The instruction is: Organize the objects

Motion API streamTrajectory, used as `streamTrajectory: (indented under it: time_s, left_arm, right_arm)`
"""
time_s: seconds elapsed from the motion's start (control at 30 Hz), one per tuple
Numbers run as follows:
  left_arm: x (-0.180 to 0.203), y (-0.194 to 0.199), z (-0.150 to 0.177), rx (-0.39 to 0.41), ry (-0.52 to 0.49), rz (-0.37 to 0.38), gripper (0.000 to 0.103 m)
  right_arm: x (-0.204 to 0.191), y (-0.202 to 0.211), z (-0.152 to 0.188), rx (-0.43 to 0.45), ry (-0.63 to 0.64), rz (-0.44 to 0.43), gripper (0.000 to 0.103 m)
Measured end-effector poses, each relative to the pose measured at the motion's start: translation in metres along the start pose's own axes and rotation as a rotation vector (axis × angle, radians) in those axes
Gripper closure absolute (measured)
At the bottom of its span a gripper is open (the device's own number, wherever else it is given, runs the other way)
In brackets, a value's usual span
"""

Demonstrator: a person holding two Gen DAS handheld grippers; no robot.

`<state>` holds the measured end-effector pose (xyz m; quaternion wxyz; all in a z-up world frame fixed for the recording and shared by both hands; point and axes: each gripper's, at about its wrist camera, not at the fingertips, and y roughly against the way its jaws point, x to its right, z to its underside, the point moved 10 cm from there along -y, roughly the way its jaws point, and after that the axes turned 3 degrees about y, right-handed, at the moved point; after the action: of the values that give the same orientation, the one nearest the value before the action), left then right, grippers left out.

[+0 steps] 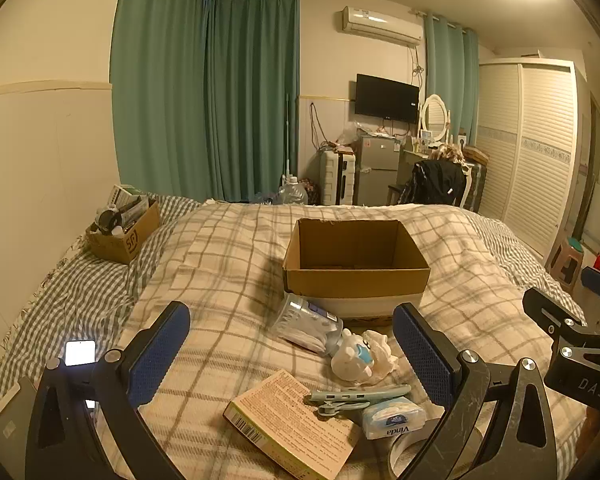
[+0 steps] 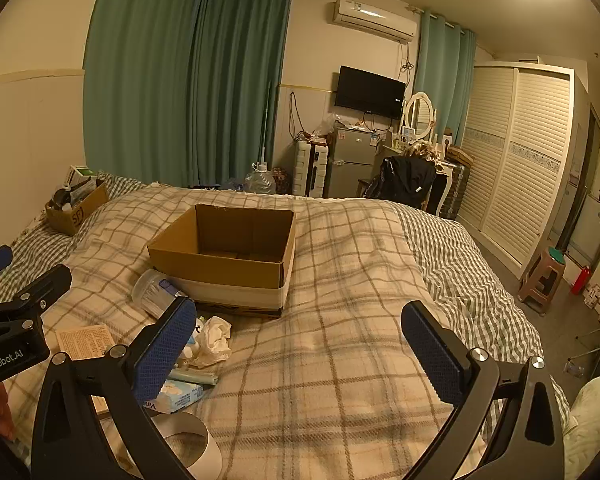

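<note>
An open, empty cardboard box [image 1: 356, 264] sits mid-bed; it also shows in the right wrist view [image 2: 224, 256]. In front of it lie a clear cotton-swab tub [image 1: 306, 322], a white toy with crumpled tissue [image 1: 360, 356], a flat yellow box [image 1: 292, 424], a pale blue clip tool [image 1: 356, 396], a Vinda tissue pack [image 1: 392, 418] and a tape roll [image 2: 188, 452]. My left gripper [image 1: 292, 356] is open and empty above these items. My right gripper [image 2: 300, 352] is open and empty over bare blanket to their right.
A smaller cardboard box [image 1: 124, 232] full of items stands at the bed's far left by the wall. A lit phone [image 1: 80, 352] lies on the left. A stool [image 2: 540, 280] and wardrobe [image 2: 516, 152] stand right of the bed.
</note>
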<state>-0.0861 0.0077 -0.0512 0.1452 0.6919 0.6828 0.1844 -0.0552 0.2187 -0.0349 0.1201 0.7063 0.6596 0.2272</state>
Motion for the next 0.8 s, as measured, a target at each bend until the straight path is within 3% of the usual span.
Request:
streamTrajectory:
  time_s: [0.8]
  left_arm:
    - [0.0005, -0.0036, 0.0068, -0.016, -0.004, 0.004, 0.000]
  right_arm:
    - [-0.0043, -0.0004, 0.0015, -0.002, 0.003, -0.006, 0.000]
